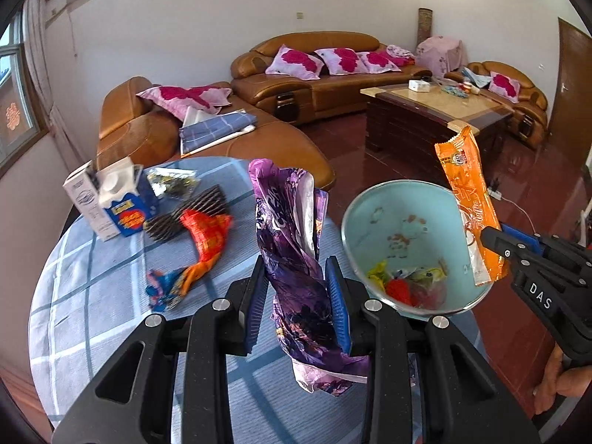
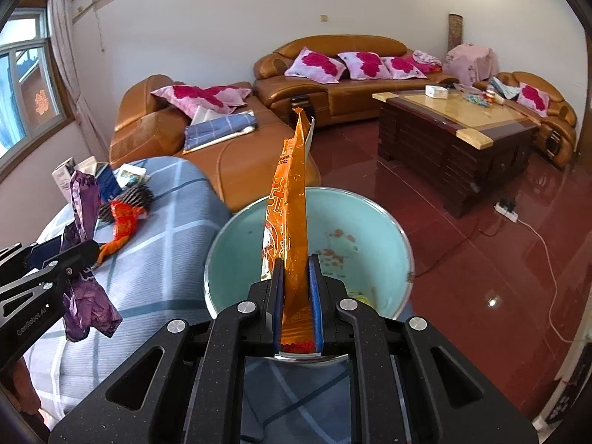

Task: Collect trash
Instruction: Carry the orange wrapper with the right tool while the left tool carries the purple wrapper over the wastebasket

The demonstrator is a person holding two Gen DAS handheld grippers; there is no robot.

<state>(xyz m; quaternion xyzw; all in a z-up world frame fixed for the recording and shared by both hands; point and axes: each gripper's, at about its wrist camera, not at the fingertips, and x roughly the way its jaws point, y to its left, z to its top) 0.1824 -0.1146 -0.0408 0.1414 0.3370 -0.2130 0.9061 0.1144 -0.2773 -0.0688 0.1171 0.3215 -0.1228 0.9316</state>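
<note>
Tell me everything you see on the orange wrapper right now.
The orange wrapper is a long, flat, glossy plastic sleeve with white print and a whitish lower end. It stands roughly upright, pinched near that end in the right hand-held gripper, hanging over the pale green bin that holds scraps. Only the pads touch it.

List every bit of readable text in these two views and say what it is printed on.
"DAS": on the right hand-held gripper.
"GenRobot.AI": on the left hand-held gripper.
Orange wrapper: print not legible.
Purple wrapper: print crumpled, unreadable.
Milk carton: labels blurred.
</note>
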